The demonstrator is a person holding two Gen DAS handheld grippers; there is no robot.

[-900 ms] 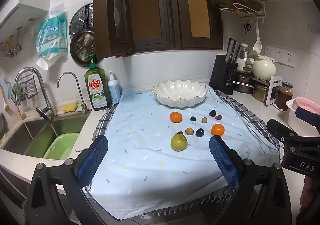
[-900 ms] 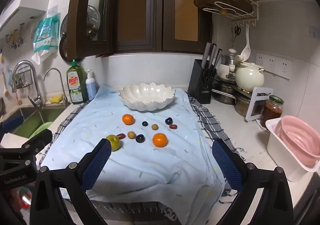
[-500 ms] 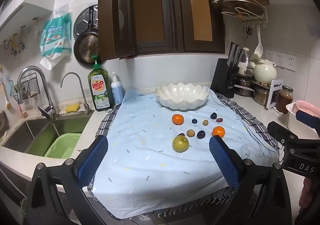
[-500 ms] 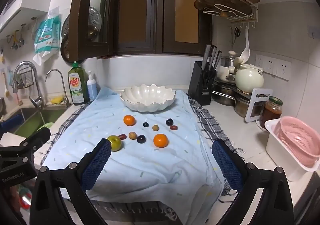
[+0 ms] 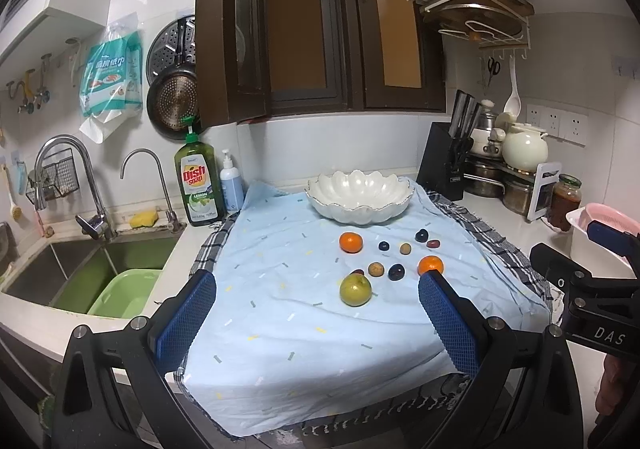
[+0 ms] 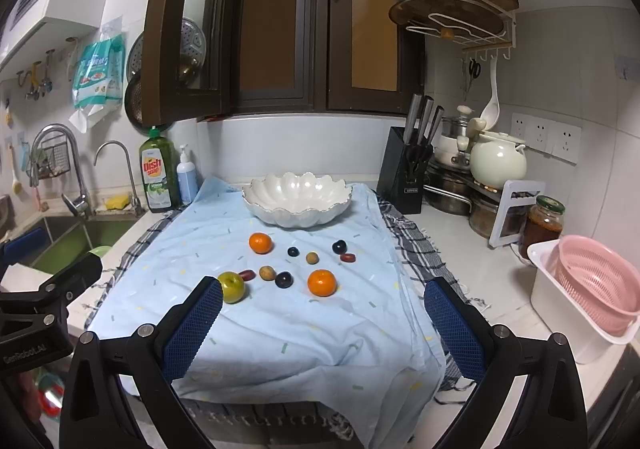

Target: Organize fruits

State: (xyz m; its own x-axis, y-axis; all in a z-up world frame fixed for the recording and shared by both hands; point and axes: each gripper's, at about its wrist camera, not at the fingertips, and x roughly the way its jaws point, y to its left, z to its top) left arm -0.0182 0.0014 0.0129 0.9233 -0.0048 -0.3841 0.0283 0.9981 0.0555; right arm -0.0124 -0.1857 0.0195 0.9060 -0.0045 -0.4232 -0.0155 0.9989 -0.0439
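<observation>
White-tiled kitchen wall (image 5: 328, 145), dark cabinets (image 6: 280, 21)

We see the counter from two fisheye cameras, one riding on each gripper and looking forward and somewhat downward along its two blue-padded fingers. Our left view sits toward the sink (image 5: 92, 269) side, with the left gripper (image 5: 316, 323) framing the near edge of the blue cloth (image 5: 280, 329) and the other gripper at its right margin. Our right view sits toward the pink colander (image 6: 596, 281), looking past the right gripper (image 6: 324, 329). Both stand back from the counter's front edge, and both share the cloth, the white bowl (image 5: 360, 197), the scattered fruit, the knife block (image 6: 404, 177) and the dark window frame.
</observation>
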